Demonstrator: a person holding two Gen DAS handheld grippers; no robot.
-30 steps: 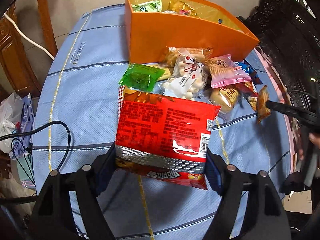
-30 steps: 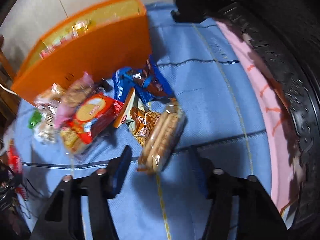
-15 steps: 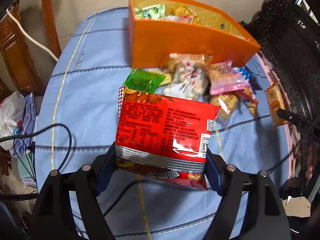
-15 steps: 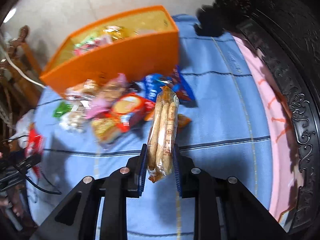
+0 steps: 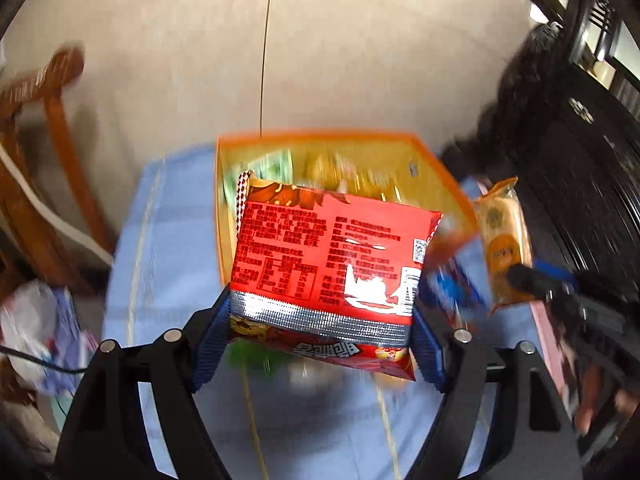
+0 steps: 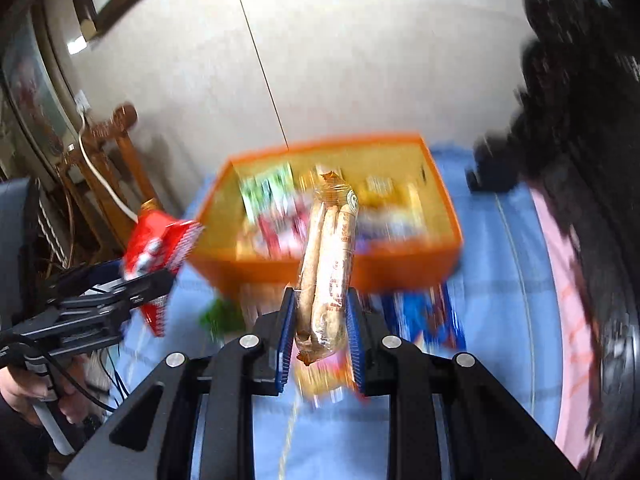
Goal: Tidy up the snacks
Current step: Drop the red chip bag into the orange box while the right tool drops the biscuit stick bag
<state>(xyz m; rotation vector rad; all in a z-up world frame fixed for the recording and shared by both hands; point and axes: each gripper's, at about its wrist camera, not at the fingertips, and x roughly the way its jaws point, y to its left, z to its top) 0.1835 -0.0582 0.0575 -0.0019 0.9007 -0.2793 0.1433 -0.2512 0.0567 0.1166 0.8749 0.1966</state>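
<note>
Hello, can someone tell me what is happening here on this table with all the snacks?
A person is tidying snacks into an orange box on a blue-covered table, with a gripping tool in each hand. The left tool is shut on a large red snack bag. The right tool is shut on a long pack of biscuits. Both packs are lifted off the table in front of the box, which already holds several snacks. More packets lie on the cloth.
</note>
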